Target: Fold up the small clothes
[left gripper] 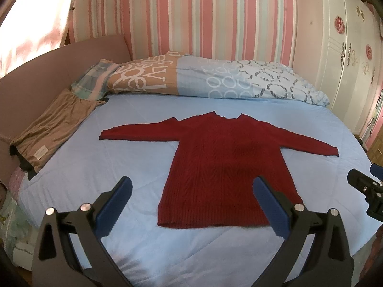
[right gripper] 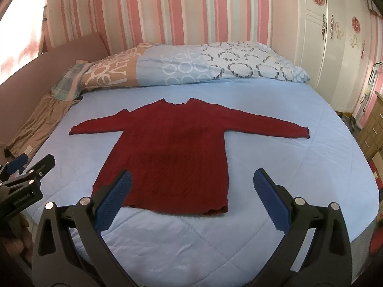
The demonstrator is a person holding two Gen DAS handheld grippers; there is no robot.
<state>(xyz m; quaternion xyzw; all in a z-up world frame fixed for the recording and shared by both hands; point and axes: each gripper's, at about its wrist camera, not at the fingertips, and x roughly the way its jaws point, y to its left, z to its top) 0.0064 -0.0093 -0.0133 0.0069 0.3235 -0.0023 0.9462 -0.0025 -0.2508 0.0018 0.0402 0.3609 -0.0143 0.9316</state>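
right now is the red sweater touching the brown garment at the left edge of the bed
Apart. In the left wrist view, a strip of bare blue sheet separates the red sweater, at its near sleeve cuff, from the brown garment.

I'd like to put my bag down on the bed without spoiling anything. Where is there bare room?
Bare sheet lies right of the sweater, below its right sleeve, and along the near edge under the hem. The strip between collar and duvet is also free. The left edge is crowded by a folded brown garment. Both hand-held grippers hover open over the near edge.
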